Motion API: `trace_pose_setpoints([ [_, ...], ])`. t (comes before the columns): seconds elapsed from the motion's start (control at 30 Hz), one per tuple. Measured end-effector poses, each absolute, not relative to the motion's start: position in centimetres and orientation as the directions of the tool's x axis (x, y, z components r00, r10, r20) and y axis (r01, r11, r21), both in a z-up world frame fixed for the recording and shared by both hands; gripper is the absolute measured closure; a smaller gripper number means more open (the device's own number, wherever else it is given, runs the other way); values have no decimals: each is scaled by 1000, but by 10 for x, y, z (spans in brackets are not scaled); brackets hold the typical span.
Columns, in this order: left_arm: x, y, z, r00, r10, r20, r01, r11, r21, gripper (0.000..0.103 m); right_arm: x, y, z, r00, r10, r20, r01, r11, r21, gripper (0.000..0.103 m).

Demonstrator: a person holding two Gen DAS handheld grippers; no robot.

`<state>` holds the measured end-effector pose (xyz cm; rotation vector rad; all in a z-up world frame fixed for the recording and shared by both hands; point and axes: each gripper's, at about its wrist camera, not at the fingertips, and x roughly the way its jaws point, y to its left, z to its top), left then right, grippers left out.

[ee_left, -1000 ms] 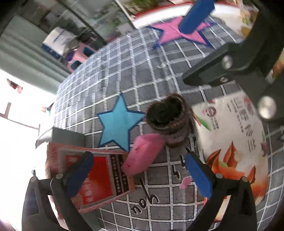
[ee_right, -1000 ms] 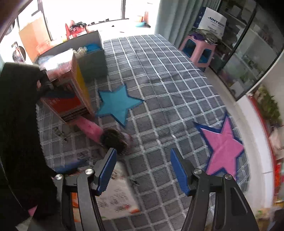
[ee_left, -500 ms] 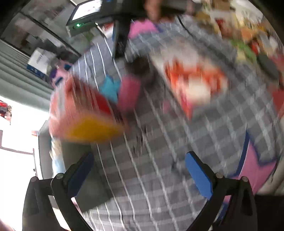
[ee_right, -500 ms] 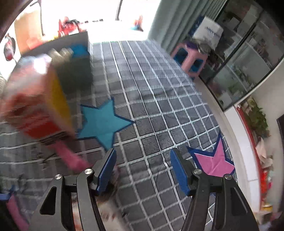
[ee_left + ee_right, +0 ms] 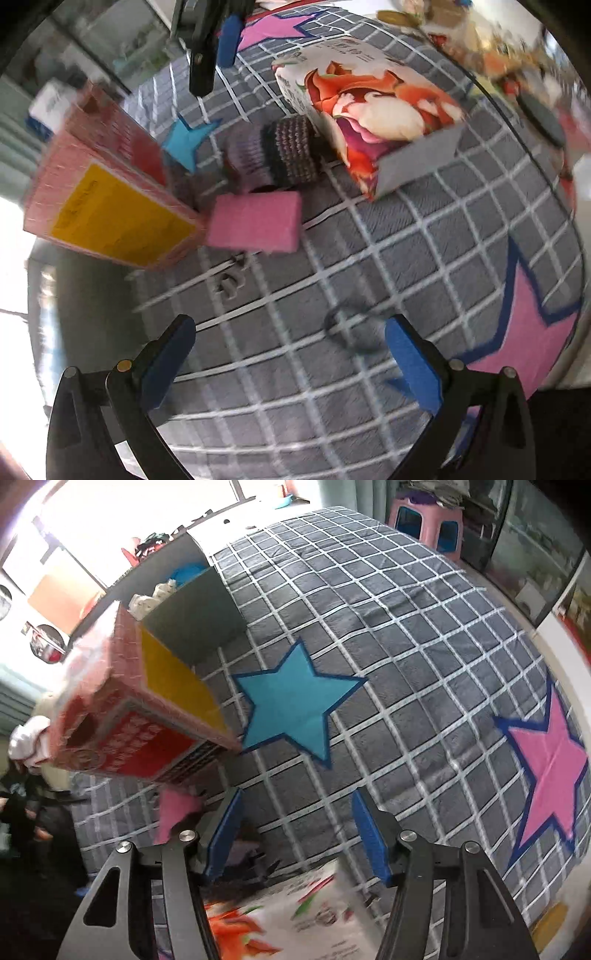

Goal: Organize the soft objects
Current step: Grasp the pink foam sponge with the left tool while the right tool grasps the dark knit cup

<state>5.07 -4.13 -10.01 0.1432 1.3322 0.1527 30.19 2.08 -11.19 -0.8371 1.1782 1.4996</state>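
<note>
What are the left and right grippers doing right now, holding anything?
Left gripper: open, holding nothing, above the checked cloth.
Right gripper: open, holding nothing.

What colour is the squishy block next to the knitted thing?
Pink. The block shows best in the left wrist view, lying just in front of the striped knitted roll.

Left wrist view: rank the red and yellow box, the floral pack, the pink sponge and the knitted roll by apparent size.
1. red and yellow box and floral pack, too alike to separate
2. pink sponge
3. knitted roll, slightly smaller and farther away
</note>
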Motion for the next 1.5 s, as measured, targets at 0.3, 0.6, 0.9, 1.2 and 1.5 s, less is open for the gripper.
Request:
trace_pose_setpoints([
  [0.3, 73, -19, -123, 298, 140, -944, -148, 984, 99, 0, 229, 8, -144, -296, 173, -940, -945, -199, 261, 41],
  [0.6, 68, 46, -128, 338, -124, -933, -576, 757, -309, 0, 254, 2, -127, -357, 265, -896, -934, -114, 338, 72],
  [0.9, 94, 82, -129, 351, -79, -933, -831, 433, -350, 0, 291, -20, -84, -235, 441, -866, -958, 46, 283, 71],
  [1.2, 99, 69, -142, 251, 25, -968, -881, 419, -218, 1, 289, -66, -69, -165, 520, -838, -925, 214, 314, 71],
  [1.5, 114, 71, -129, 135, 94, -986, -912, 400, -87, 25, 264, -102, -66, -167, 523, -836, -882, 300, 363, 71],
])
